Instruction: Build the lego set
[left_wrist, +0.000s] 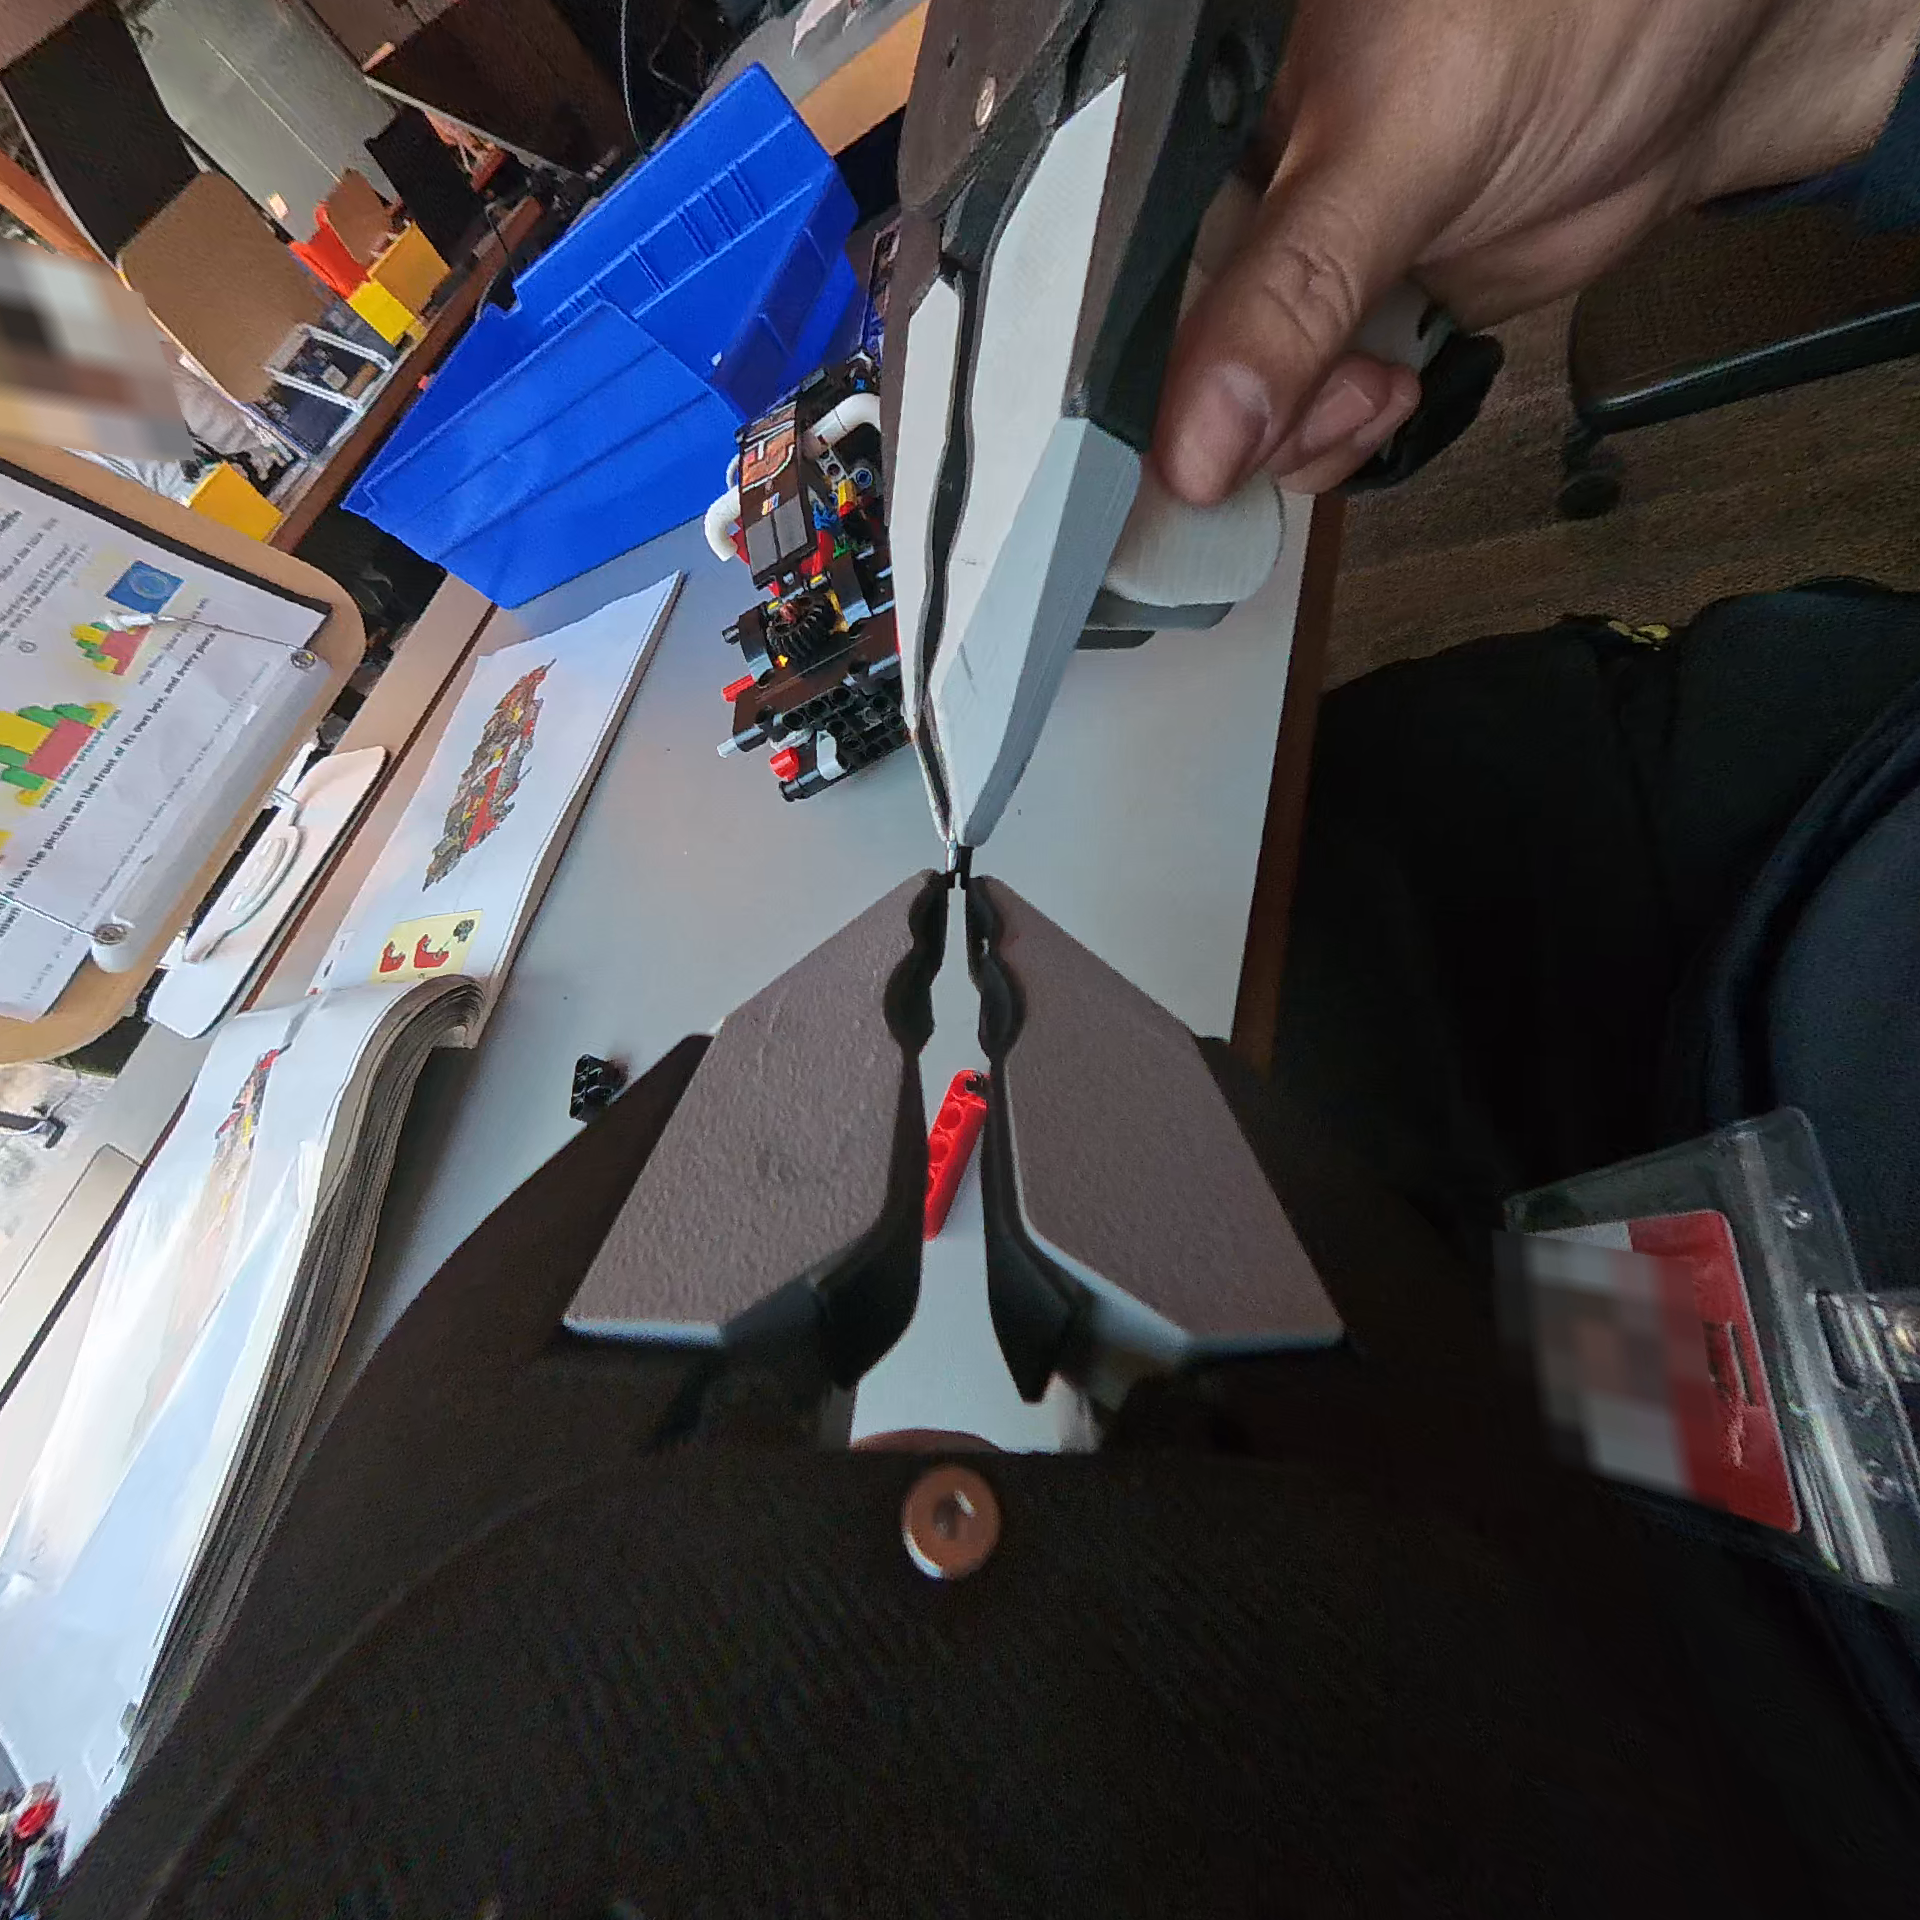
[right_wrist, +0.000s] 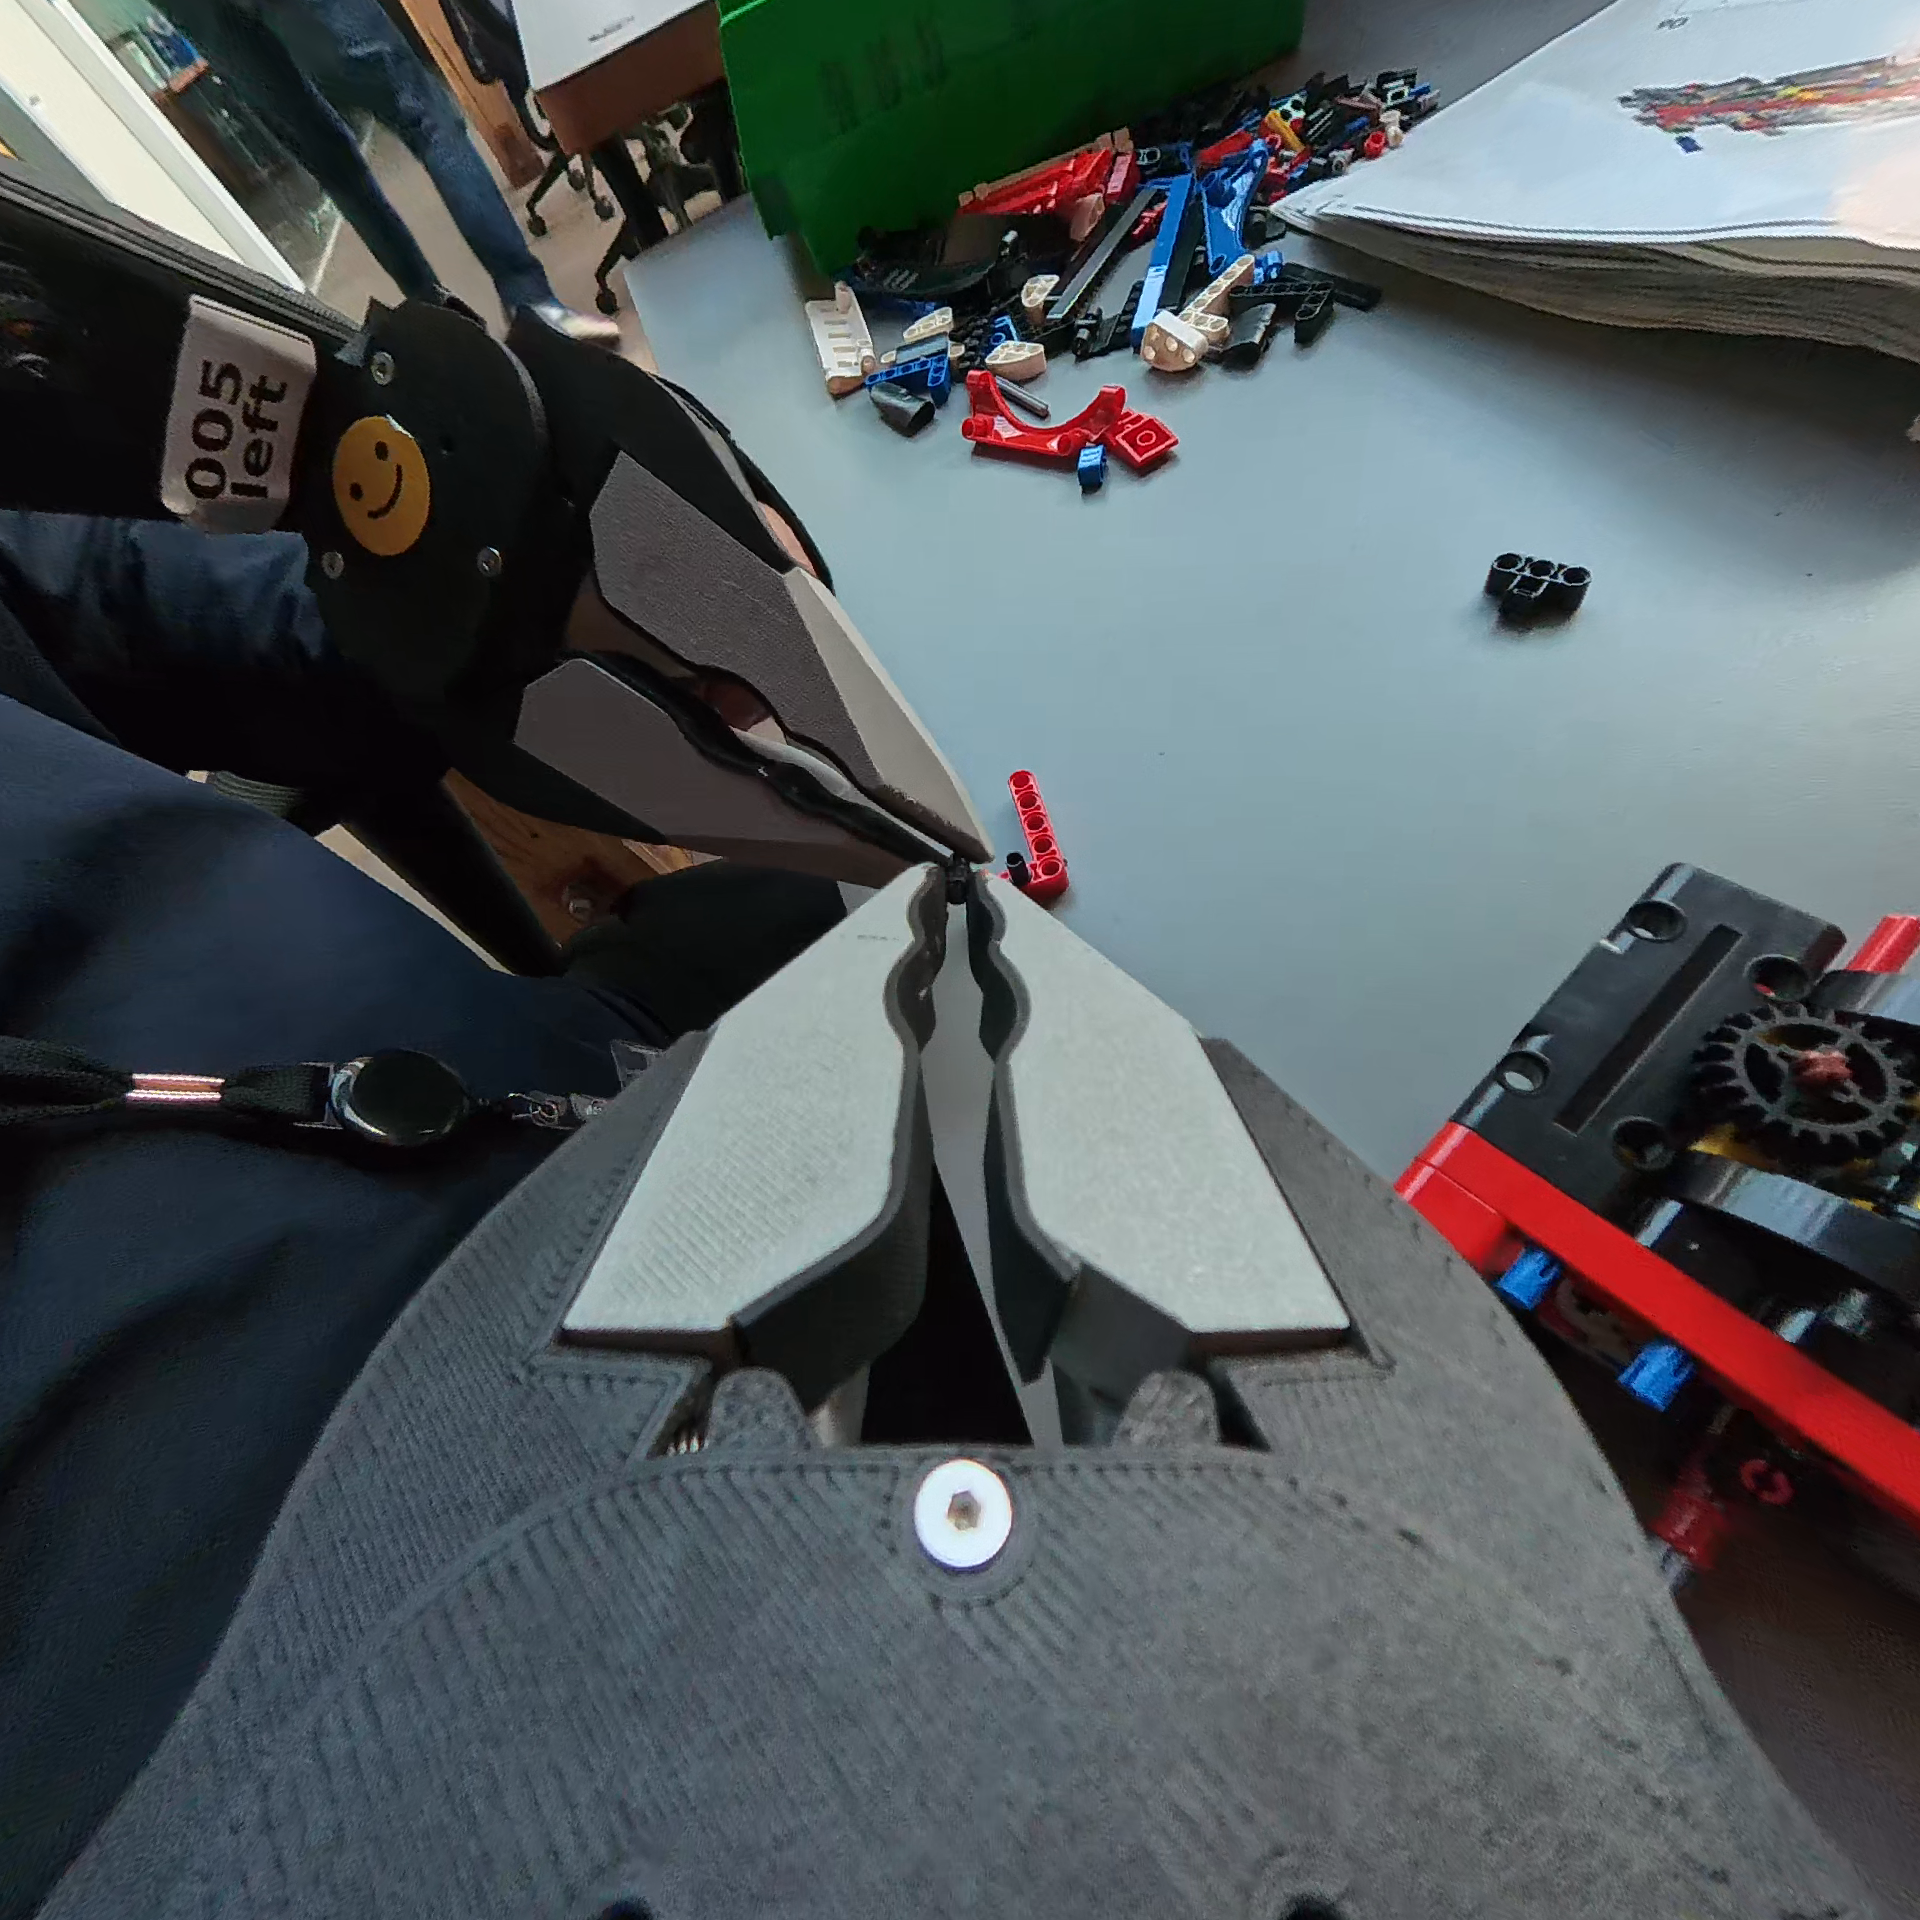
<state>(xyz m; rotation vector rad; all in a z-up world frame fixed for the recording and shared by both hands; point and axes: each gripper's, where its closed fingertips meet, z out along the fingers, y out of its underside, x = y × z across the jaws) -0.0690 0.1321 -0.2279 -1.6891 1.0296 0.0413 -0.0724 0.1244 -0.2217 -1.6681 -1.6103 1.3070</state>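
Two tools are met tip to tip above the table's near edge: the left tool (left_wrist: 957, 879) and the right tool (right_wrist: 958, 883) are each pinched shut on the same tiny black pin (right_wrist: 956, 875). A red beam (right_wrist: 1037, 833) is seen lying just beyond, a black connector (right_wrist: 1538, 584) well apart, and a part-built model (left_wrist: 821, 582) farther in. A handover or pull-apart step is judged; steady alignment would be needed.

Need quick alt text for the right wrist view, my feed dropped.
Two tools meet tip to tip above a grey table, the right tool and left tool both pinching one tiny black piece. A red beam lies just beyond; loose bricks sit farther back.
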